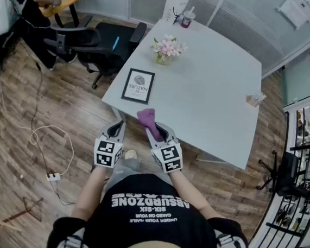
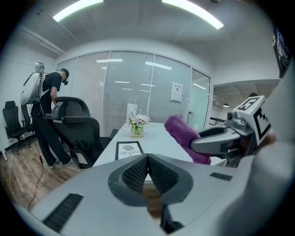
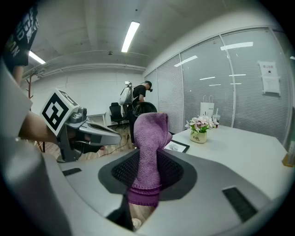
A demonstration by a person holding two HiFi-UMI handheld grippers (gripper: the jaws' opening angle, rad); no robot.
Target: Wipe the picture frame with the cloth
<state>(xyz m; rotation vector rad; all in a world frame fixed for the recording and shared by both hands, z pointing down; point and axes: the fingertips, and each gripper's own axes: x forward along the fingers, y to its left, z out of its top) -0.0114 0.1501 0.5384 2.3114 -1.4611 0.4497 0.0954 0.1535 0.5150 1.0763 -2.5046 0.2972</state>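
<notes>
Worktop (image 1: 218, 88), head view: white; picture frame (image 1: 138, 86) lies flat ahead of left tongs (image 1: 116, 128) and right tongs (image 1: 155, 130), long axis running away.
Left gripper view: left tongs clenched, empty; frame dead ahead.
Right gripper view: right tongs grasping purple cloth (image 3: 151, 133); frame ahead, past it.

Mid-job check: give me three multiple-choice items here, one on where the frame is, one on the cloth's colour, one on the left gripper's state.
1. The picture frame lies: A) flat on the white table near the flowers; B) on the floor; C) on a chair.
2. The cloth is: A) white; B) purple; C) green.
3. The left gripper is: A) wide open; B) shut on the cloth; C) shut, empty.
Key: 1A, it lies on the tabletop; 2B, purple in every view; 3C, jaws closed, nothing between.
</notes>
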